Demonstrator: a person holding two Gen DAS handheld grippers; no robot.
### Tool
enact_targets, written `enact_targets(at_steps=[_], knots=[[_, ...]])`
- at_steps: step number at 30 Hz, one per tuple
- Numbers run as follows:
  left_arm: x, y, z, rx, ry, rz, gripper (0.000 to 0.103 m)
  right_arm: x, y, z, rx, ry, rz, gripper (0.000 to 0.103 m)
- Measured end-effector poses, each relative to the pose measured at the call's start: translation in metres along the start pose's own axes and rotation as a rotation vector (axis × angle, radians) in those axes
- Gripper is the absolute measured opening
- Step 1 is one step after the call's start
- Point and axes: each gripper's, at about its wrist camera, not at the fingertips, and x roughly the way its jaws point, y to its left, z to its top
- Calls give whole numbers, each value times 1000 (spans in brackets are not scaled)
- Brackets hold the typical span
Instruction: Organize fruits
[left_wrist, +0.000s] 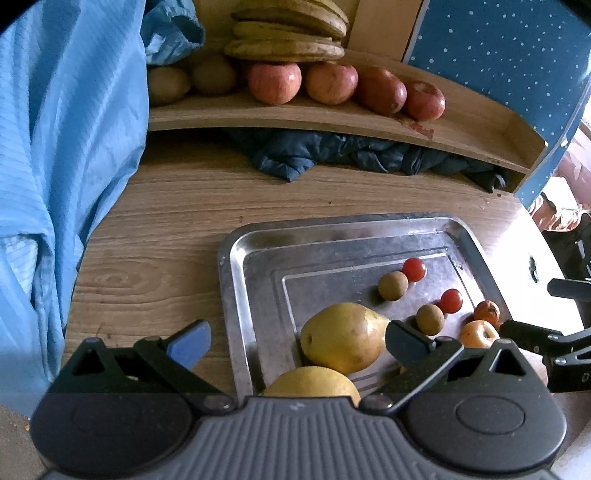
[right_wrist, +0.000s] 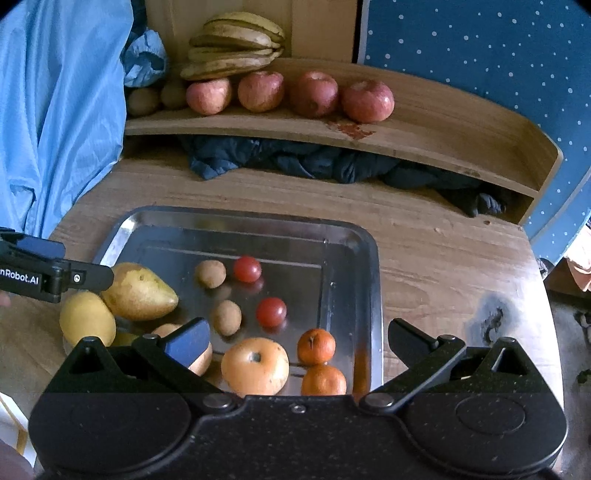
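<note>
A metal tray (left_wrist: 236, 258) (right_wrist: 369, 258) on the wooden table holds two yellow pears (left_wrist: 341, 338) (right_wrist: 138, 291), two cherry tomatoes (right_wrist: 247, 268), two small brown kiwis (right_wrist: 210, 273), an orange-yellow apple (right_wrist: 255, 365) and two tangerines (right_wrist: 316, 345). My left gripper (left_wrist: 297, 343) is open, its jaws either side of the nearer pears, above the tray's front left. My right gripper (right_wrist: 297, 343) is open above the tray's front, over the apple and tangerines. Each gripper shows at the edge of the other's view.
A wooden shelf (right_wrist: 443, 122) at the back carries several red apples (right_wrist: 367, 100), bananas (right_wrist: 232, 48) and kiwis (right_wrist: 142, 99). Dark blue cloth (right_wrist: 314, 162) lies under it. A light blue garment (left_wrist: 55, 166) hangs at the left. The table edge is at the right.
</note>
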Motion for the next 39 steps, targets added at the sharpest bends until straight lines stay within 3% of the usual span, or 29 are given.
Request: enact_targets(at_steps=[17,31,39], knots=[[-37,-28,-39,-97,-90,97,103,-24,-14,-21,-34,-34,79,102],[-74,-67,-87,-201,-156,184,103,-71,-30,-49,-87,-124,146,102],[-98,-85,-107,-229,-207,245,103,-97,-35,-71,-49,-171,165,102]])
